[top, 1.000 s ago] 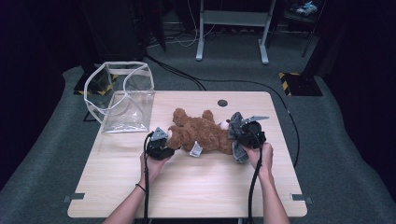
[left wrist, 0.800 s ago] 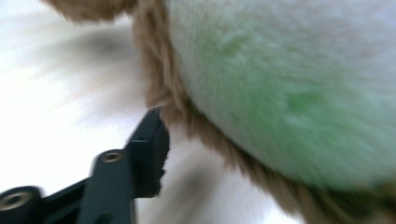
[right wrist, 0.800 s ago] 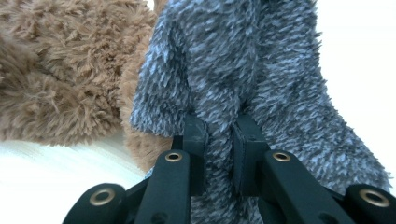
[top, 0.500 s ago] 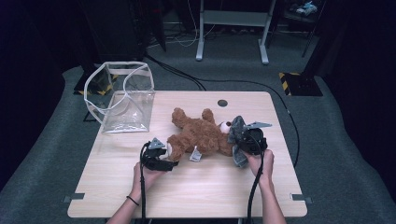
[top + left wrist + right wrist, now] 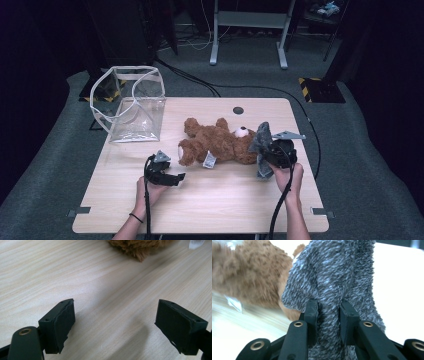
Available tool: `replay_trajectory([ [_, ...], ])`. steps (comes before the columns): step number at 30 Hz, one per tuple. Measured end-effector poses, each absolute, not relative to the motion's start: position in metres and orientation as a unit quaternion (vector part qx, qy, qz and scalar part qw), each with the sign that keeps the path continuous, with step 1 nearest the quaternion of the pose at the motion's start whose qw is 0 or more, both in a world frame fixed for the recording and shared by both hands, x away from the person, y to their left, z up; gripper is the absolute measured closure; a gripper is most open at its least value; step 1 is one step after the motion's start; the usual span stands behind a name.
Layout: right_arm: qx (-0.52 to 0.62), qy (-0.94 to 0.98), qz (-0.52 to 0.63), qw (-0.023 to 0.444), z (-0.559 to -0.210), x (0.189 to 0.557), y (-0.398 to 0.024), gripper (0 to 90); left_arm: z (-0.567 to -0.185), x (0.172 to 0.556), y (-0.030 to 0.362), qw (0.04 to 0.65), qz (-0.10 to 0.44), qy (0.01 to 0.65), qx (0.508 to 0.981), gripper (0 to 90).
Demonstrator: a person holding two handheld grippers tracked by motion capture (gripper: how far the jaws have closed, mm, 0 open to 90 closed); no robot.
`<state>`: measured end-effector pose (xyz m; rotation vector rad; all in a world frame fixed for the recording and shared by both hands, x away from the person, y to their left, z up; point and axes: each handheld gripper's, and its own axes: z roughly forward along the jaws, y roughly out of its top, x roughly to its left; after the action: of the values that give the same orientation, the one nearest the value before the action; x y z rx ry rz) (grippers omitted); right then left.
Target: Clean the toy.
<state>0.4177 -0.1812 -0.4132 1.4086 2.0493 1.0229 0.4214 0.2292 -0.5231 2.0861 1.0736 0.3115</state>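
A brown teddy bear (image 5: 220, 145) lies on its back across the wooden table (image 5: 225, 205). Over its head end sits a grey fuzzy cloth (image 5: 261, 140). My right gripper (image 5: 266, 151) is shut on that cloth; its jaws have just been opening a little, and the grey cloth (image 5: 332, 272) is still pinched between them at my right gripper (image 5: 329, 312), with the bear (image 5: 249, 277) behind. My left gripper (image 5: 172, 170) stands open just short of the bear's foot. Its jaws have just been opening, and at my left gripper (image 5: 115, 325) there is bare wood between them, brown fur (image 5: 140, 247) beyond.
A clear plastic bag (image 5: 132, 107) with white edging stands open at the table's back left corner. A round cable hole (image 5: 238, 110) sits at the back edge. The bear's white label (image 5: 210, 160) hangs toward the front. Black cables run over the carpet behind.
My left gripper has come off the bear's leg, drawn back toward the front edge and opened wide. My right gripper has shifted slightly right with the grey cloth.
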Motion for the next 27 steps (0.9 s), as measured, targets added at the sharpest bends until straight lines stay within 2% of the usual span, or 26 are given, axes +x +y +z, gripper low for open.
replay_trajectory([
  [5,0.529,0.739,0.333,0.250,-0.413,0.402,-0.198,70.8,-0.524,0.421,0.230,0.379,0.123,0.419,0.816,15.6],
  [12,0.568,0.747,0.254,0.234,-0.445,0.395,-0.220,67.2,-0.525,0.421,0.230,0.385,0.127,0.421,0.811,15.6],
  [15,0.584,0.750,0.224,0.214,-0.463,0.396,-0.226,55.9,-0.525,0.422,0.231,0.385,0.131,0.419,0.812,15.5],
  [17,0.588,0.753,0.216,0.203,-0.474,0.397,-0.230,43.2,-0.525,0.422,0.231,0.385,0.131,0.419,0.812,15.5],
  [18,0.588,0.753,0.216,0.203,-0.474,0.397,-0.230,43.2,-0.525,0.422,0.231,0.385,0.131,0.419,0.812,15.5],
  [19,0.593,0.749,0.223,0.192,-0.483,0.397,-0.232,28.7,-0.525,0.422,0.232,0.386,0.131,0.418,0.812,15.5],
  [20,0.588,0.753,0.229,0.188,-0.485,0.396,-0.234,21.3,-0.525,0.422,0.232,0.386,0.131,0.418,0.812,15.4],
  [23,0.593,0.745,0.242,0.186,-0.487,0.394,-0.235,14.0,-0.525,0.422,0.232,0.384,0.131,0.416,0.814,15.4],
  [27,0.590,0.743,0.257,0.183,-0.486,0.393,-0.236,9.2,-0.525,0.422,0.232,0.385,0.131,0.415,0.814,15.3],
])
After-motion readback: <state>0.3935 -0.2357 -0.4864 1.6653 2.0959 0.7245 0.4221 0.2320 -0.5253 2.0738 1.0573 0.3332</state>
